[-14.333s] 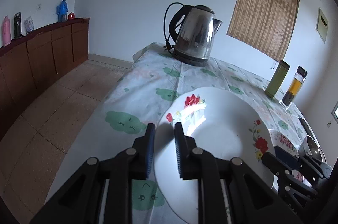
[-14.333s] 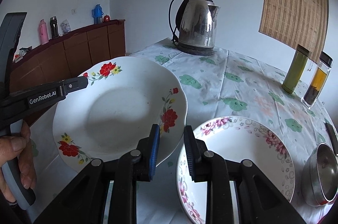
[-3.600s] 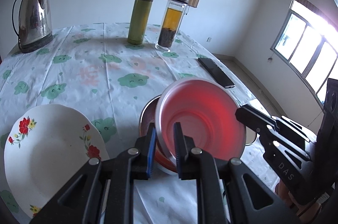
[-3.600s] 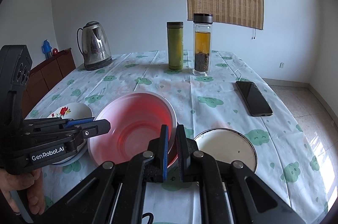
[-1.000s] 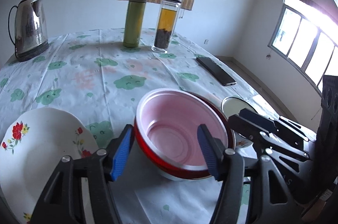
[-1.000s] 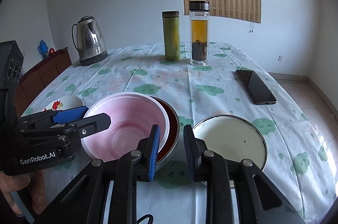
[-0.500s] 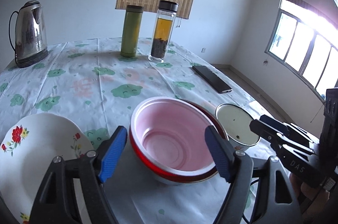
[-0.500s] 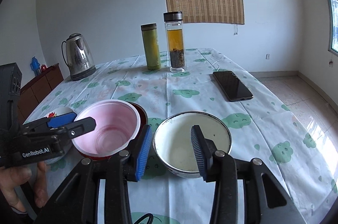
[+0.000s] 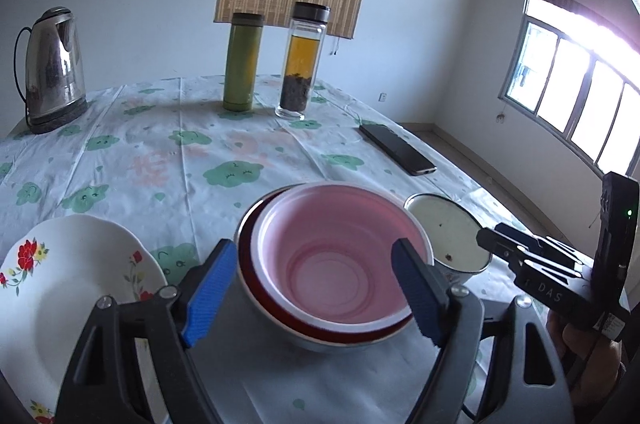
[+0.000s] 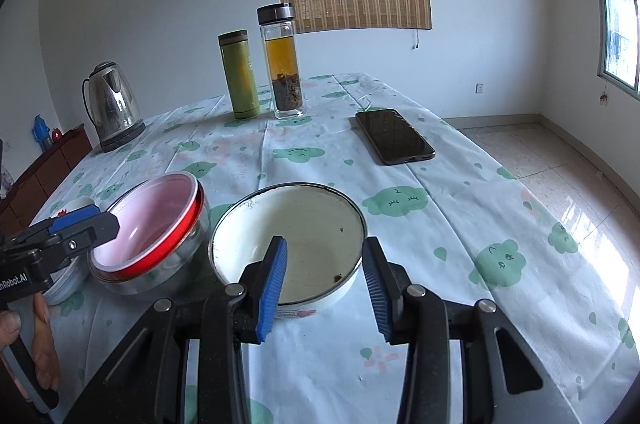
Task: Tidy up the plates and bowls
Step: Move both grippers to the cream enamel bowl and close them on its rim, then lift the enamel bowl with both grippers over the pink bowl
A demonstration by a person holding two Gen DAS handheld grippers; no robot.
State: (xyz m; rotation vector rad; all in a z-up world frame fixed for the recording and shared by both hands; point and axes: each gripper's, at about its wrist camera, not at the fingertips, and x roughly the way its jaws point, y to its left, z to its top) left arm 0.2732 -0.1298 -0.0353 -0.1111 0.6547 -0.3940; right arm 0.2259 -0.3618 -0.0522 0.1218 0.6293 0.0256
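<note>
A pink bowl (image 9: 340,256) sits nested in a red-rimmed steel bowl (image 9: 320,336) on the table; it also shows in the right wrist view (image 10: 148,220). My left gripper (image 9: 316,292) is open and empty, its jaws wide on either side of the nested bowls. A white enamel bowl (image 10: 288,240) with a dark rim stands to their right, seen too in the left wrist view (image 9: 448,236). My right gripper (image 10: 320,284) is open and empty just before its near rim. A white flowered plate (image 9: 76,296) lies at the left.
A kettle (image 9: 52,68) stands at the far left of the flowered tablecloth (image 9: 168,152). A green flask (image 9: 242,60) and a glass tea bottle (image 9: 302,60) stand at the back. A black phone (image 10: 394,136) lies to the right, near the table edge.
Both grippers have opened wider and drawn back. The right gripper has shifted right, from the nested bowls to the enamel bowl. The pink bowl stays nested in the red-rimmed bowl.
</note>
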